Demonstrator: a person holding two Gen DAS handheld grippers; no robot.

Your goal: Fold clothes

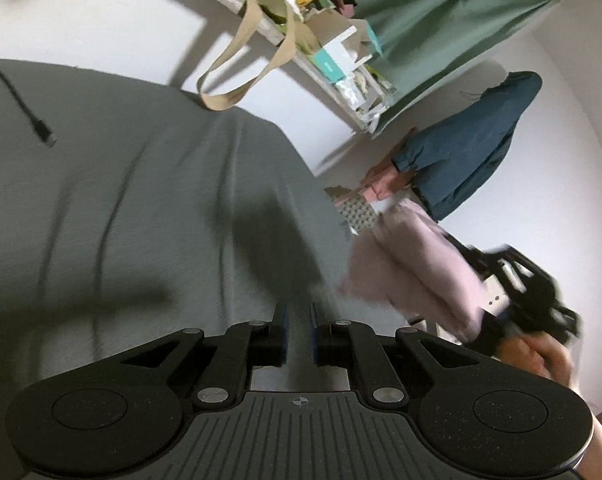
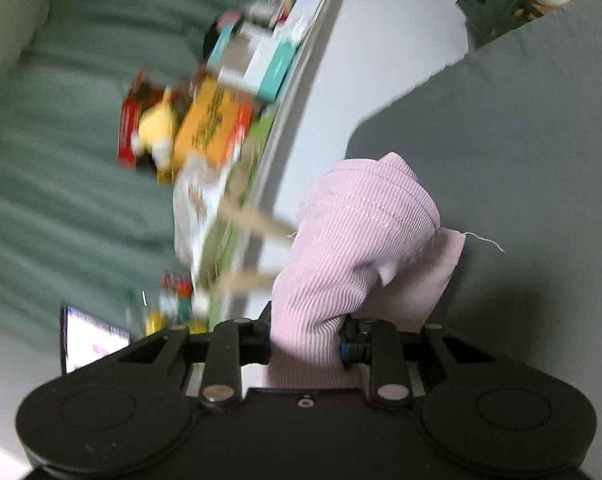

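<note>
From the left wrist we see our left gripper with a narrow gap between its fingers, nothing held, low over the grey sheet. The pink garment hangs to its right, blurred. From the right wrist, our right gripper is clamped on the ribbed pink garment, bunched above the grey sheet.
</note>
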